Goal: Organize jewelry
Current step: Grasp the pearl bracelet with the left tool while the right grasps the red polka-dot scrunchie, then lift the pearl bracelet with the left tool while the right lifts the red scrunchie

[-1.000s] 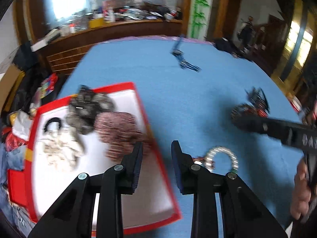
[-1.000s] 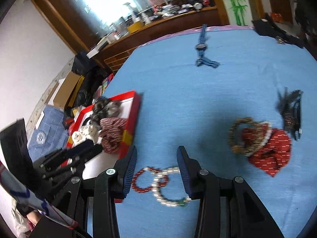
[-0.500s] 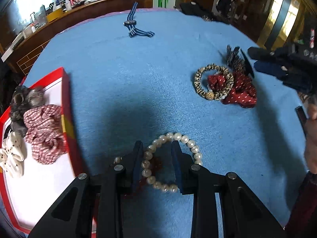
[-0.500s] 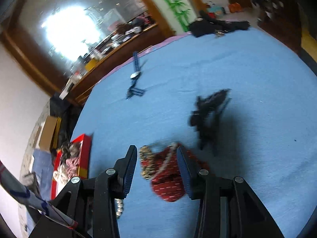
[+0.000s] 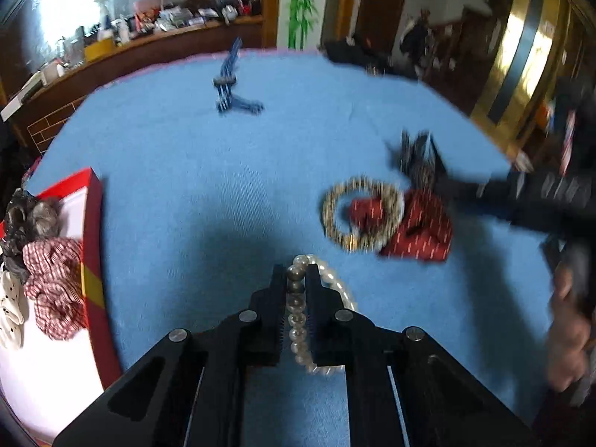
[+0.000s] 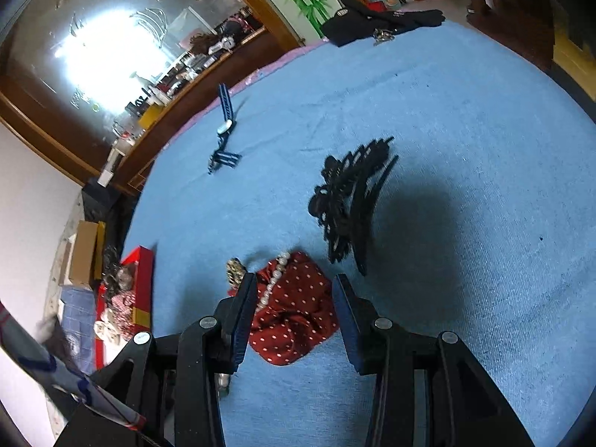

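Observation:
My left gripper (image 5: 296, 279) is shut on a white pearl bracelet (image 5: 327, 287), whose beads run up between the jaws. A leopard-print bracelet (image 5: 359, 216) lies partly on a red dotted scrunchie (image 5: 417, 231), with a black hair claw (image 5: 417, 154) behind them. My right gripper (image 6: 294, 290) is open, its jaws either side of the red dotted scrunchie (image 6: 294, 313). The black hair claw (image 6: 346, 201) lies just beyond it. A red-rimmed white tray (image 5: 93, 223) at the left holds scrunchies.
A blue striped watch strap (image 5: 229, 89) lies far back on the blue table cloth (image 5: 186, 171); it also shows in the right wrist view (image 6: 225, 130). A black bag (image 6: 372, 26) sits at the table's far edge. The red tray (image 6: 143, 283) stands at the left.
My left gripper has closed on the pearl bracelet. My right gripper has moved in over the red scrunchie, staying open.

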A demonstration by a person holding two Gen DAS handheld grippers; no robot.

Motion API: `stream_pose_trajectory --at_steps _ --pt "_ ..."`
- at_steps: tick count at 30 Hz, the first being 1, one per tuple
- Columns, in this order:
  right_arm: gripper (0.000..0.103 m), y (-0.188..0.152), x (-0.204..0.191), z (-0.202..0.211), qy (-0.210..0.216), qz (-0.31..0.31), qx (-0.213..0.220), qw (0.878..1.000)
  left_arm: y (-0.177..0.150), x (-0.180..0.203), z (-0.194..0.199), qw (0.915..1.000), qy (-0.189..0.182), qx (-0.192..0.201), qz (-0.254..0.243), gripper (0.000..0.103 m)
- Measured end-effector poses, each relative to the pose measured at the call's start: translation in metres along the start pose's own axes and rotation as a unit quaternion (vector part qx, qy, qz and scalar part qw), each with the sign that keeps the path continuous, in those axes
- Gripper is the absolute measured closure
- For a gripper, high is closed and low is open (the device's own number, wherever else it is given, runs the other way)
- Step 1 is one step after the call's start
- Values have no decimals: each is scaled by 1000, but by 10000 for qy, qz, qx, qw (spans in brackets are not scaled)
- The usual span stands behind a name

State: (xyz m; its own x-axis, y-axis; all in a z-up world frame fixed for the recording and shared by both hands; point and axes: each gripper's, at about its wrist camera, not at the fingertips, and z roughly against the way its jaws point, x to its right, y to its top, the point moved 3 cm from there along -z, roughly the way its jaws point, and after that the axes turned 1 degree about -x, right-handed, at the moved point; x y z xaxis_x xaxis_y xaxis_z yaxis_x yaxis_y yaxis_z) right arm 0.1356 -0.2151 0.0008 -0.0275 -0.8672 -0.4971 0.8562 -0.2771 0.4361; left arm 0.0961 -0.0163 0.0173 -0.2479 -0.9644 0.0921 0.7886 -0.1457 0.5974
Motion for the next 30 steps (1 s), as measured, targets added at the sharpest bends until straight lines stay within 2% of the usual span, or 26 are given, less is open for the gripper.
stream_pose_trajectory --at_steps 3,7,8,9,10,13,16,19,22,30 --pt "58 -4 1 -10 -229 71 -115 9996 5 -7 5 9996 87 269 64 94" --pt "58 -9 -1 -28 -301 193 -307 9989 6 -17 2 9995 99 281 130 94" --pt "62 -10 -3 -28 -367 321 -251 9985 5 -17 4 9995 74 289 129 94" --pt "74 -11 -7 -28 -395 445 -206 9980 5 -18 5 9994 50 302 128 94" --pt "98 -12 -12 -27 -357 555 -199 9976 5 -19 7 9994 29 320 128 94" --pt "98 -11 -27 -5 30 798 256 9965 4 -22 13 9991 -29 381 162 94" --pt "97 -11 -48 40 75 1253 1277 9838 4 -24 17 9988 -38 446 216 94" --pt "97 -14 -57 71 322 1447 1898 9706 5 -25 21 9985 -65 494 245 94" --pt "97 -14 -58 76 473 1473 1957 9684 6 -24 22 9983 -86 514 245 94" --pt "97 -17 -60 50 432 1463 1570 9757 7 -30 27 9977 27 605 292 94"
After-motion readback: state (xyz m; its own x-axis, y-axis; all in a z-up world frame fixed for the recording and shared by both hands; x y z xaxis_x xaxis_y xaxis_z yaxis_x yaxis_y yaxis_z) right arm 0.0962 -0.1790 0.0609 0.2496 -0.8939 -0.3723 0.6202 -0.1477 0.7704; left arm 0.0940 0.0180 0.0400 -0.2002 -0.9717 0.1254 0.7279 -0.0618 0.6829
